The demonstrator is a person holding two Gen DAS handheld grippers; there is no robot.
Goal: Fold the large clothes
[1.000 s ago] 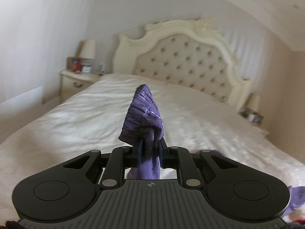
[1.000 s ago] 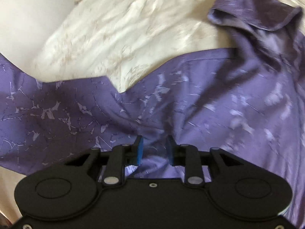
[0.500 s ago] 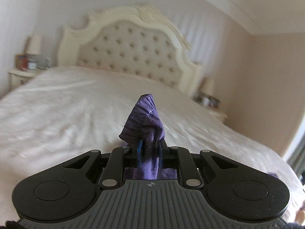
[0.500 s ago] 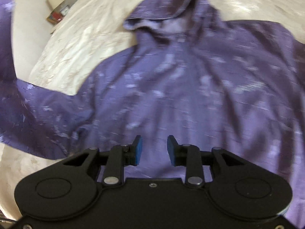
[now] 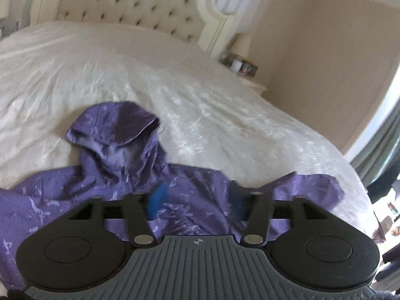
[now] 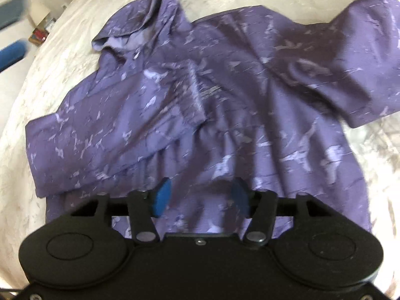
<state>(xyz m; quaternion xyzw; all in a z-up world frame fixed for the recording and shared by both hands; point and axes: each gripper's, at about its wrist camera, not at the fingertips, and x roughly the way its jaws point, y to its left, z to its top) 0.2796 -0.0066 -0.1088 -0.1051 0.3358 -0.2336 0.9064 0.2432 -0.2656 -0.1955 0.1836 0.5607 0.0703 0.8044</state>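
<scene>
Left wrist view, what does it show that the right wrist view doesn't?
Only the left wrist view shows the headboard and the wall on the right. Only the right wrist view shows the sleeve folded across the chest, and the other sleeve spread out. Both show the purple hoodie flat on the white bed, hood up, with open tongs and nothing held.

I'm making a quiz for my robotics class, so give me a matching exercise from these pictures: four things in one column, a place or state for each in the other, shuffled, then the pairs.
Things:
1. hood
2. left sleeve
3. left gripper
4. headboard

Places or states:
A. open, nothing between its fingers
B. folded across the chest of the hoodie
C. upright at the far end of the bed
D. flat on the bedspread above the shoulders

Pairs: 1-D, 2-B, 3-A, 4-C
</scene>
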